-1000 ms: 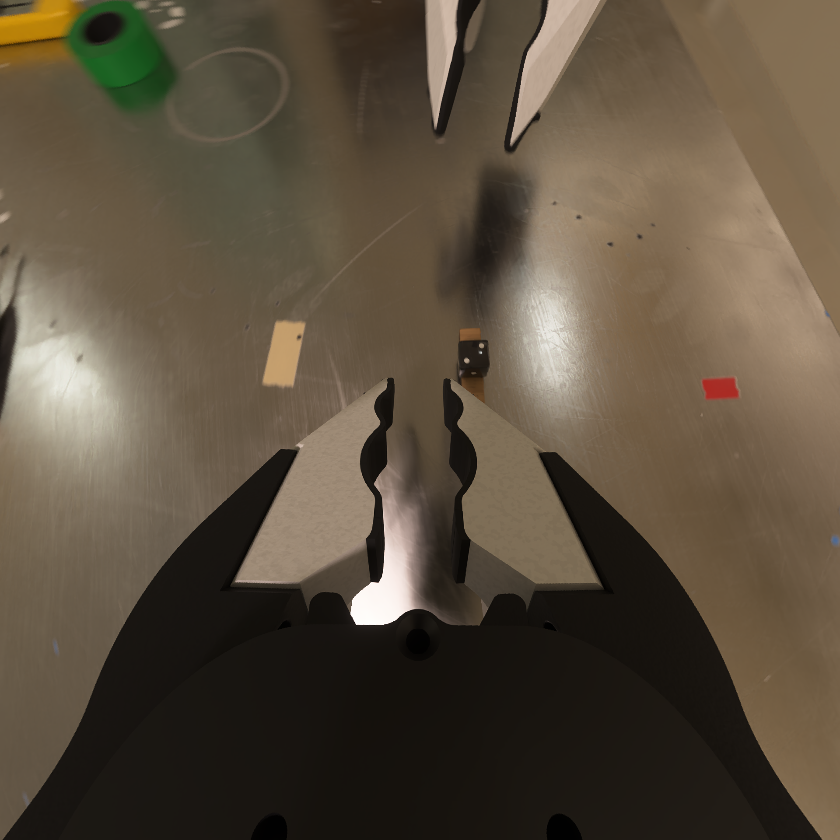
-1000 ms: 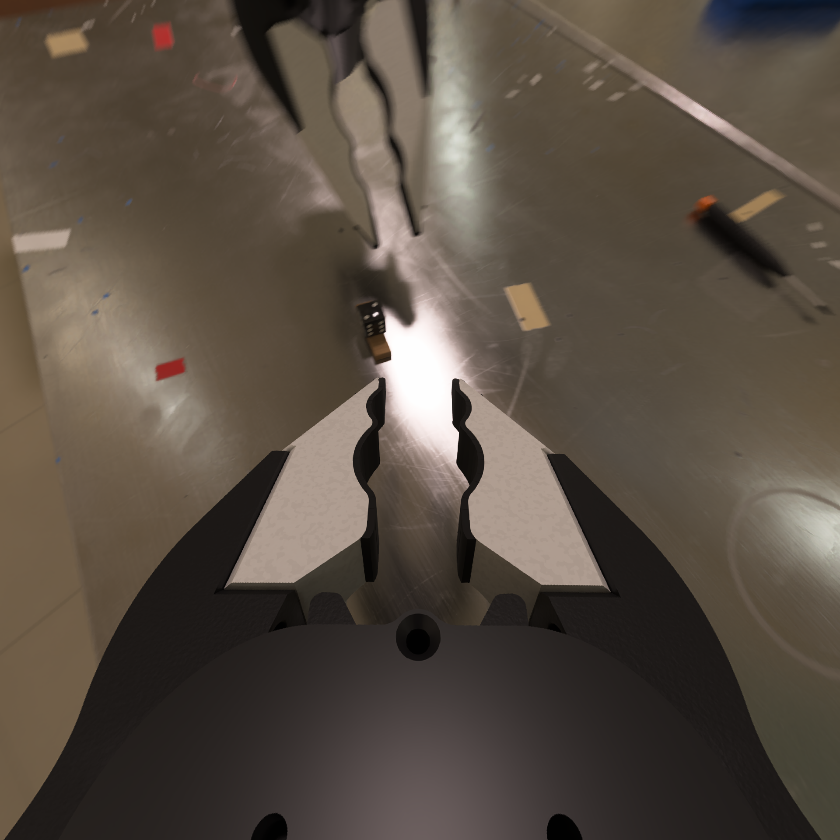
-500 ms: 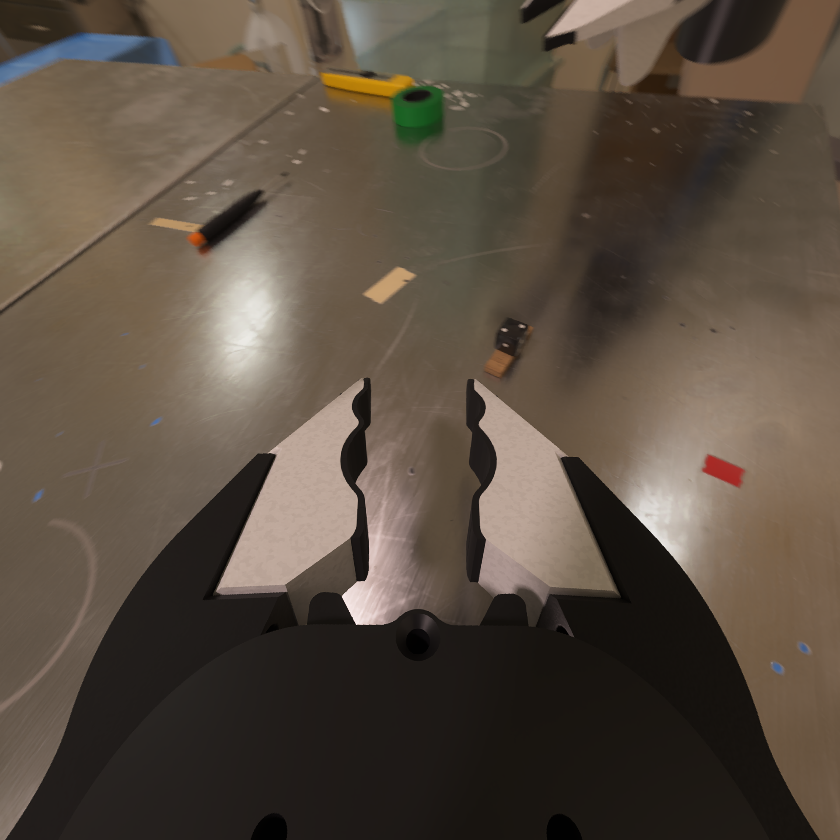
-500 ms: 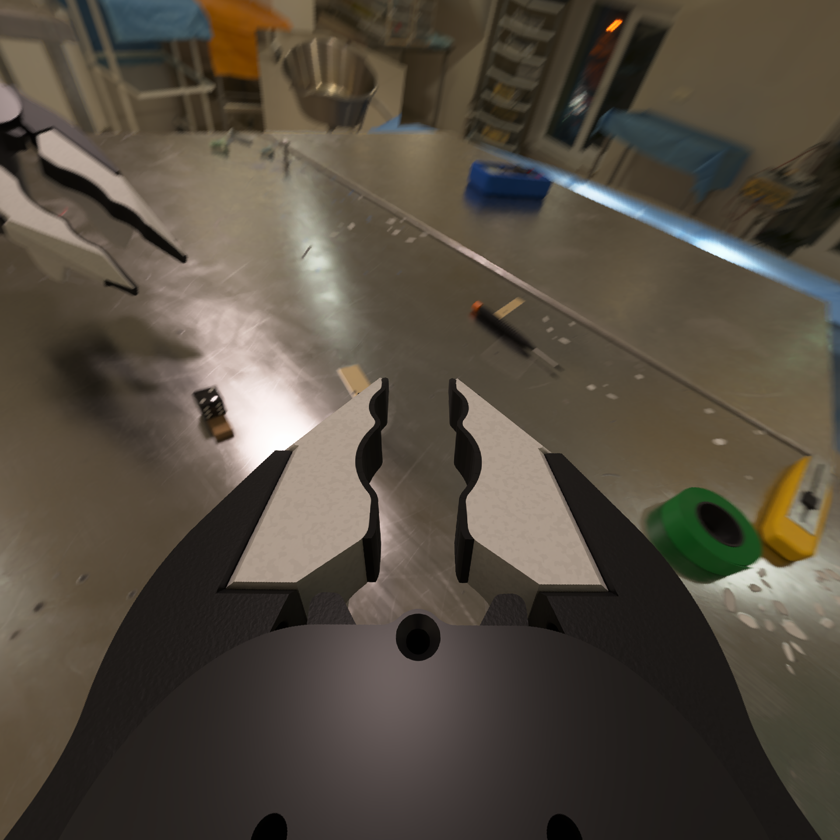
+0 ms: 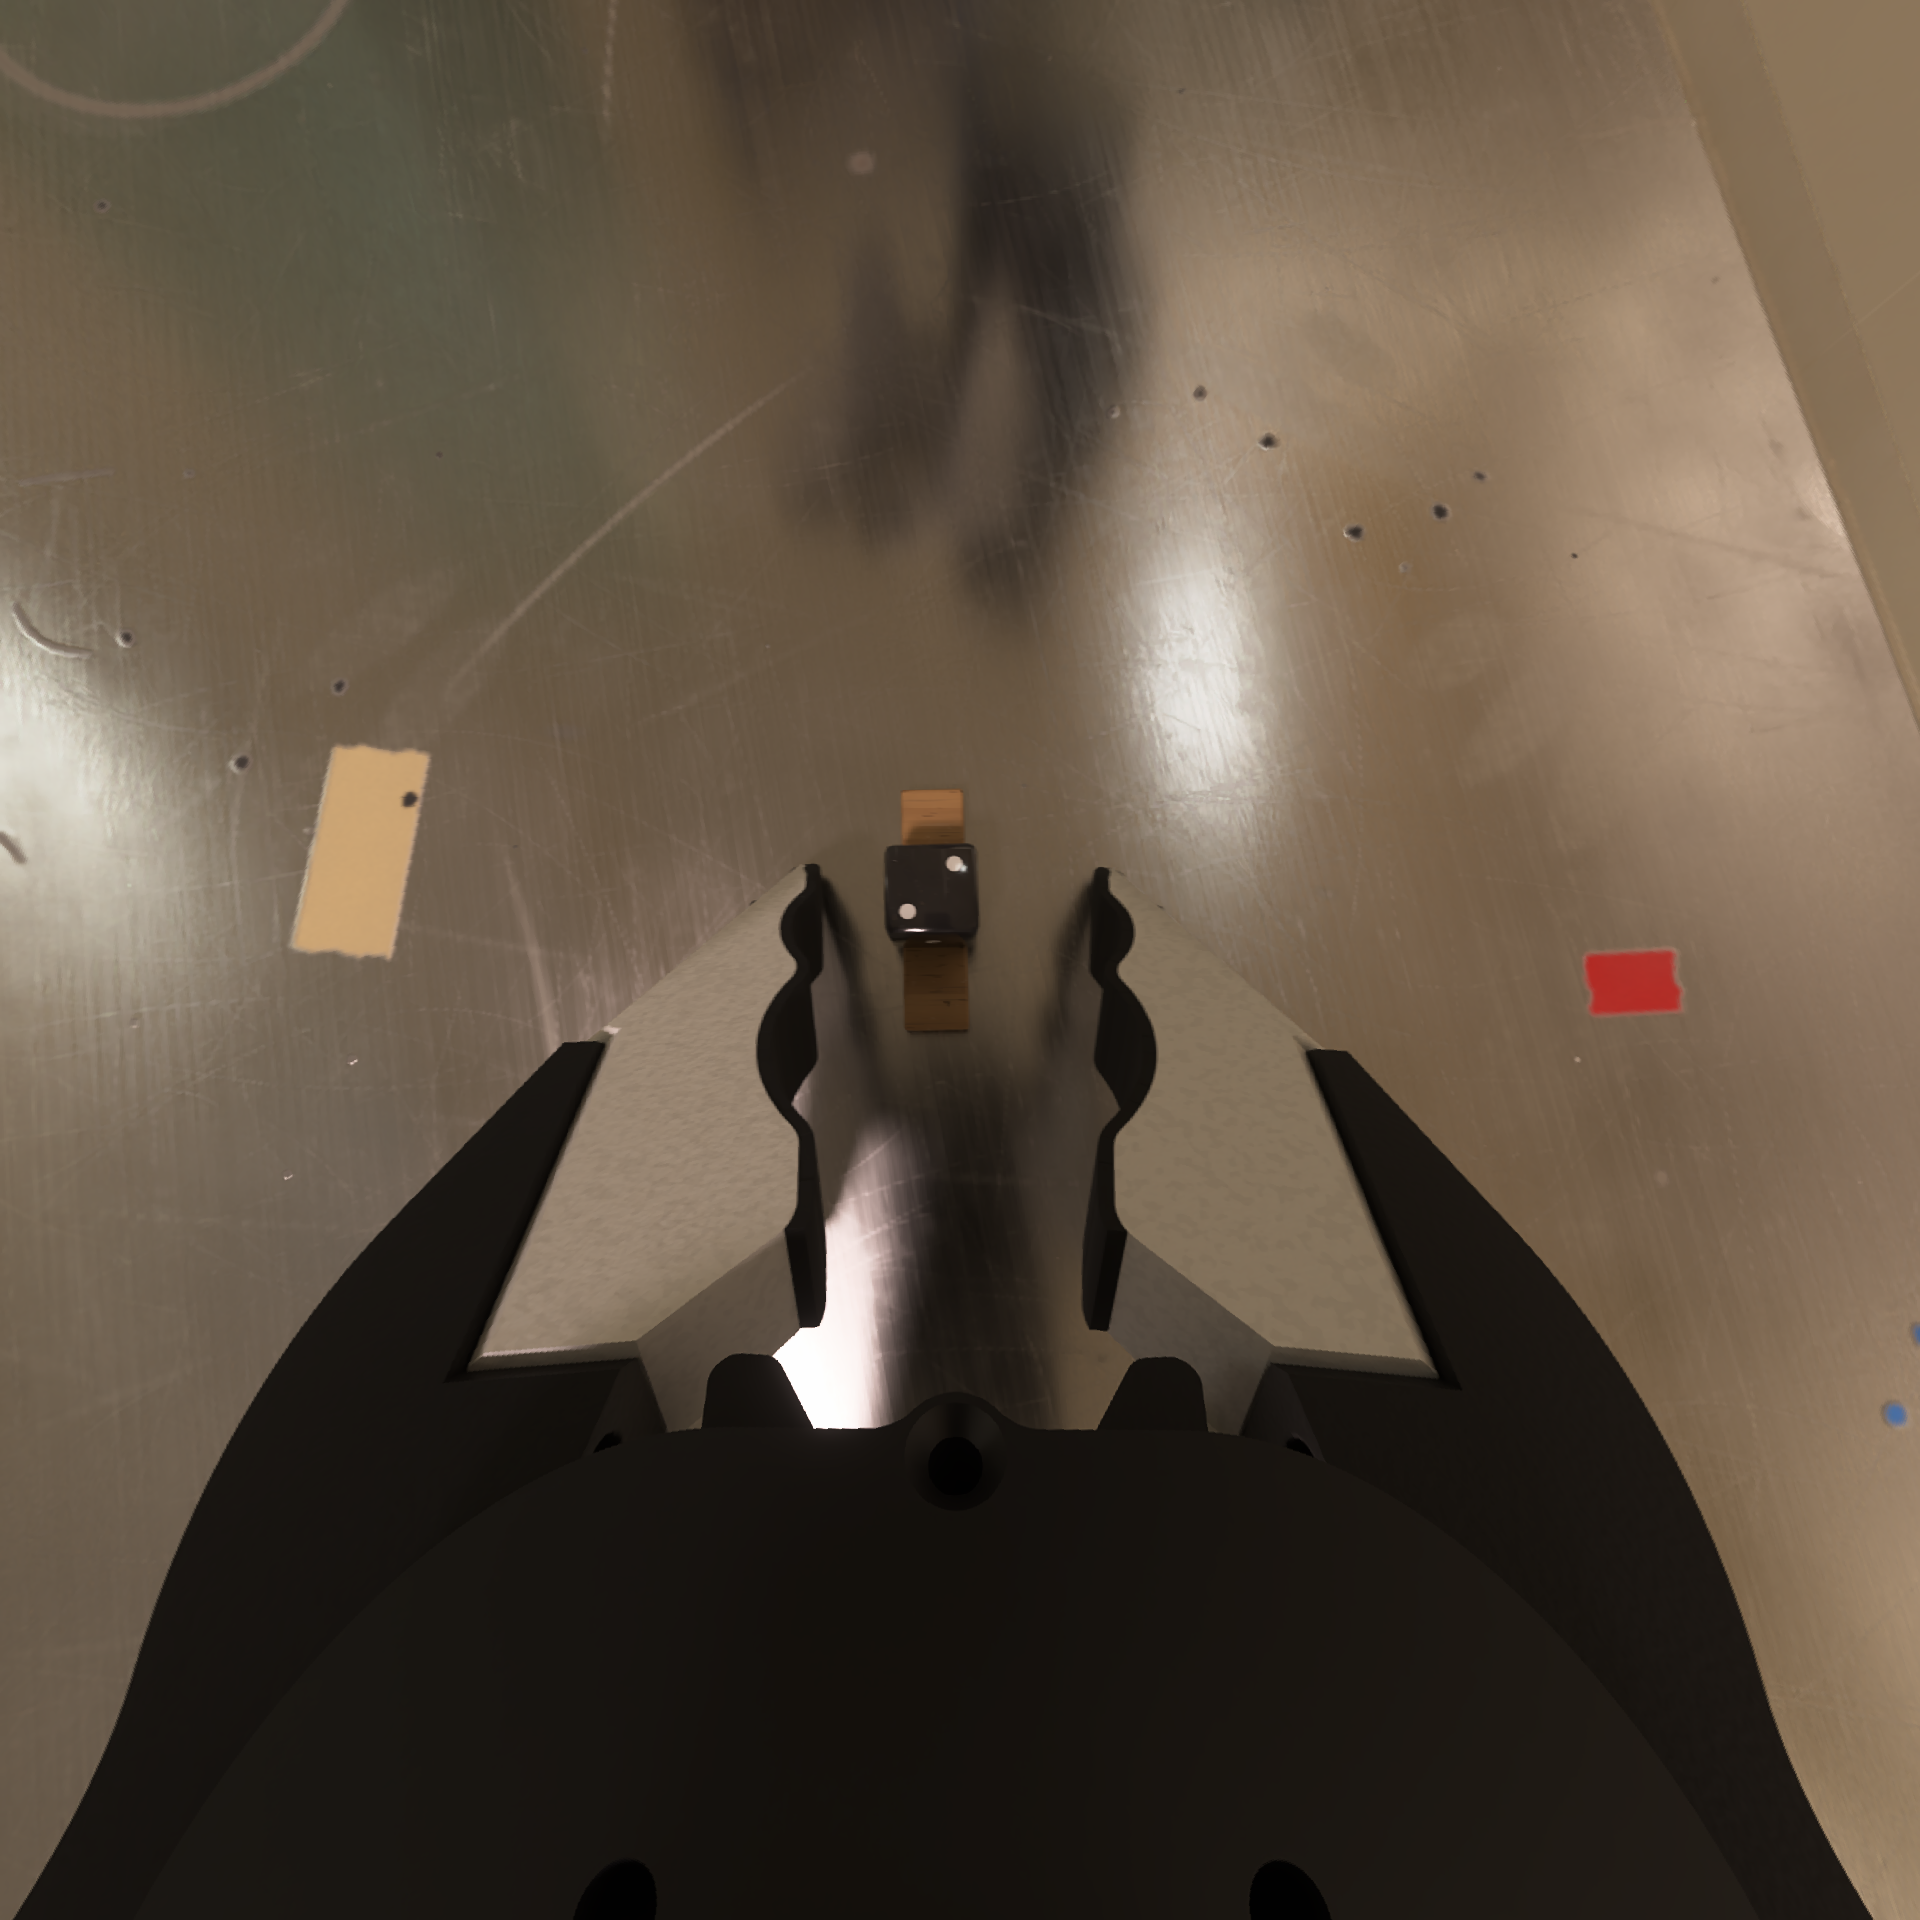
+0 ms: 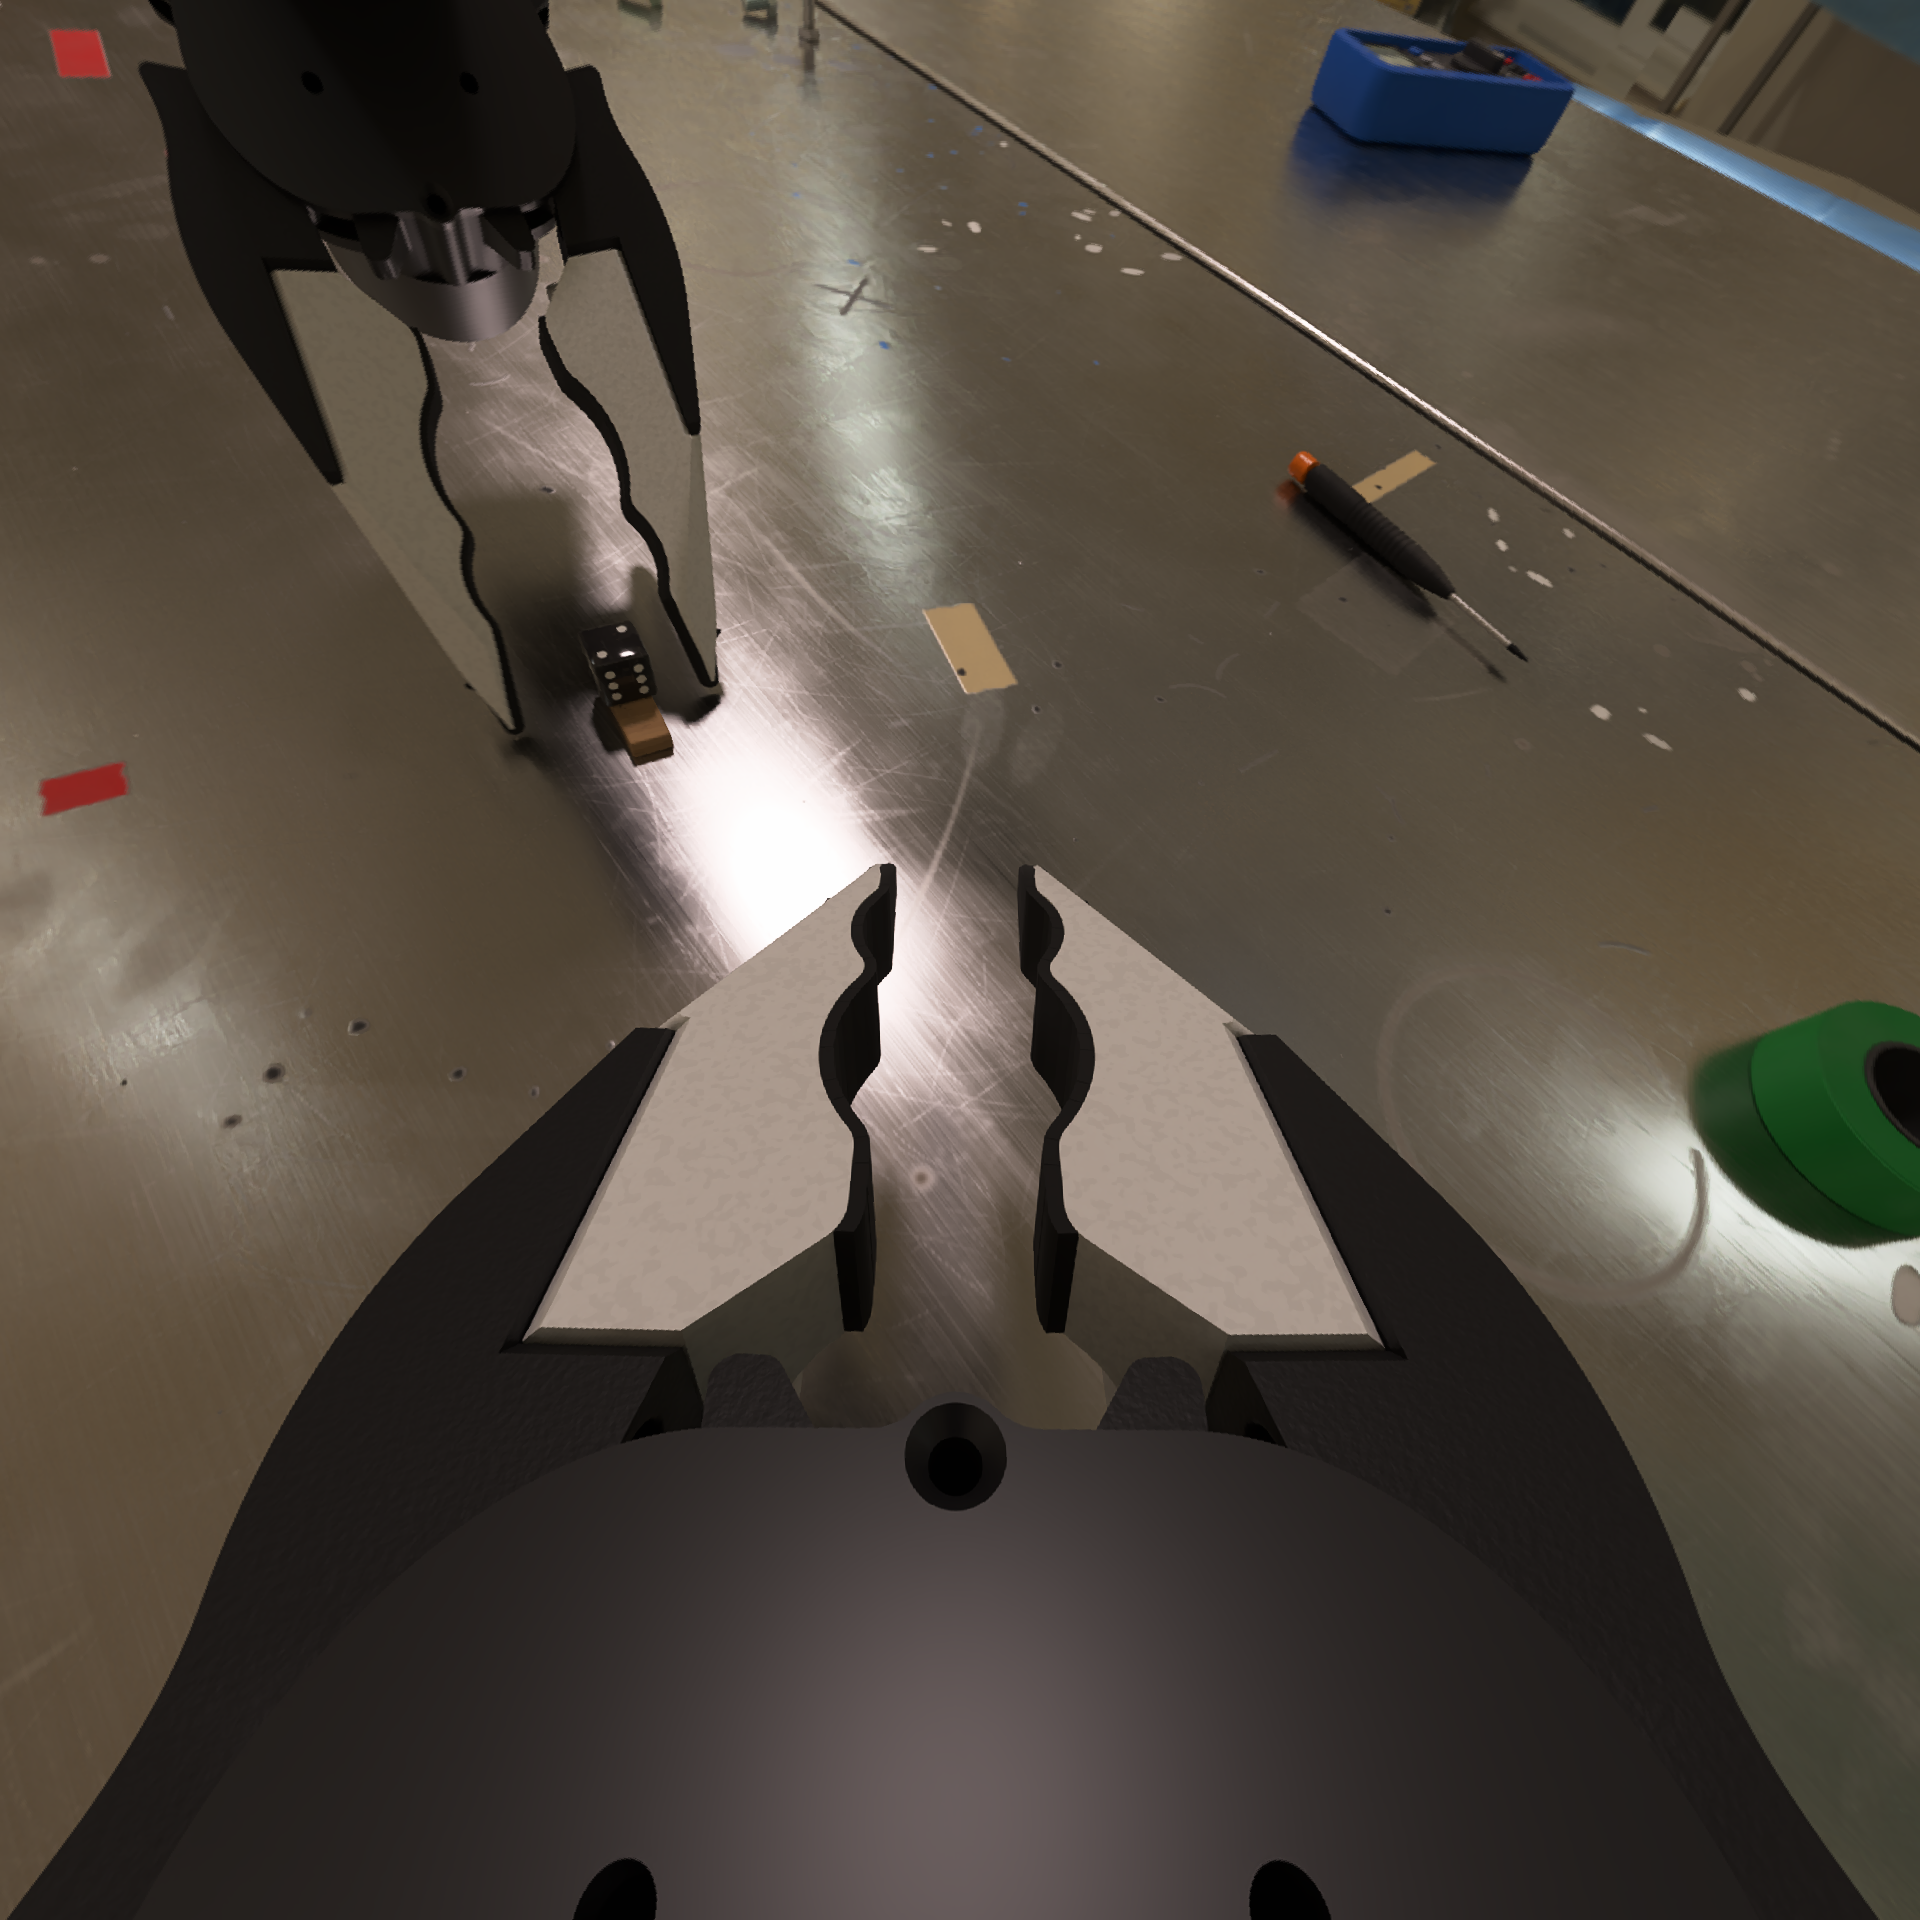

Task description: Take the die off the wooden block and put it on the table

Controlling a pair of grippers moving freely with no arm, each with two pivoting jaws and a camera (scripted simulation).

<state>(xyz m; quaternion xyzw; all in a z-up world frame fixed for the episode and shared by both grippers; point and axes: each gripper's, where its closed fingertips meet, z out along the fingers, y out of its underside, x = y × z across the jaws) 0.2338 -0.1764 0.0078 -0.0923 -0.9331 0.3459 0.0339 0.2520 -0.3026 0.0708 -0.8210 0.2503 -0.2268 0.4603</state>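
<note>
While the small black die with white pips (image 5: 931, 892) sits on the thin brown wooden block (image 5: 936, 987) lying flat on the scratched grey metal table (image 5: 1351, 831), the left gripper (image 5: 954, 881) stands over it, jaws apart, one finger on either side (neither touching the die). The right gripper (image 6: 956, 878) hovers well apart, jaws parted and empty, near a green tape roll (image 6: 1829, 1122) and a tan tape strip (image 6: 968, 648)
</note>
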